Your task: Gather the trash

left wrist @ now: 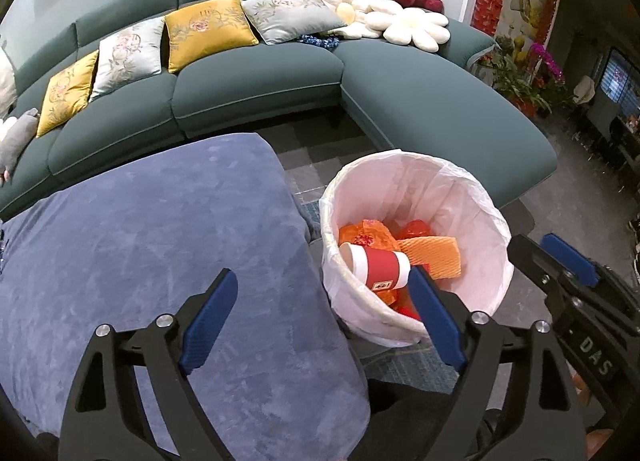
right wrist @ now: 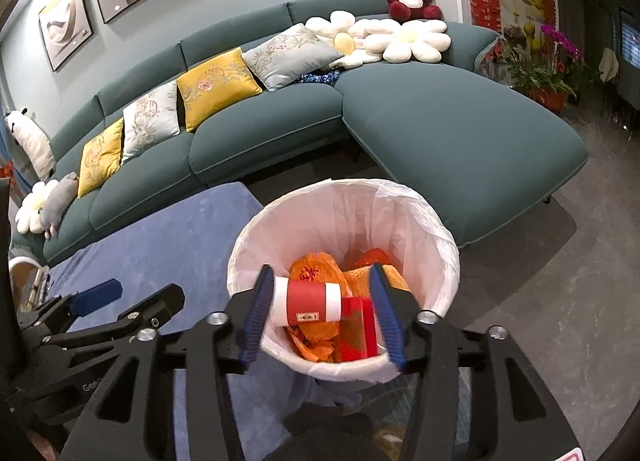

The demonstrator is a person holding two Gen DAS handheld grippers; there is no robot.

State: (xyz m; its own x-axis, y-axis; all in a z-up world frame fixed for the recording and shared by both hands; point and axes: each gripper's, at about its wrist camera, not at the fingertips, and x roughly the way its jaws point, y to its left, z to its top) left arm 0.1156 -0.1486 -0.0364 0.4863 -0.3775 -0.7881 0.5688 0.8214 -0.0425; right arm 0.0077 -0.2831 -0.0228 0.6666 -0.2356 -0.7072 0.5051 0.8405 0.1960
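Right wrist view: red-banded white paper cup [right wrist: 308, 303] on its side in lined bin [right wrist: 436, 229], both fingers pairs apart.

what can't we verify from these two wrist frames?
- Bottom of the bin: both views, buried under orange wrappers and the paper cup.
- Cup contact: right wrist view, right claw is open around it; touching or loose in the bin, unclear.
- Cup label print: too small in both.
- Near edge of the blue-covered table: left wrist view, hidden by the open left claw.
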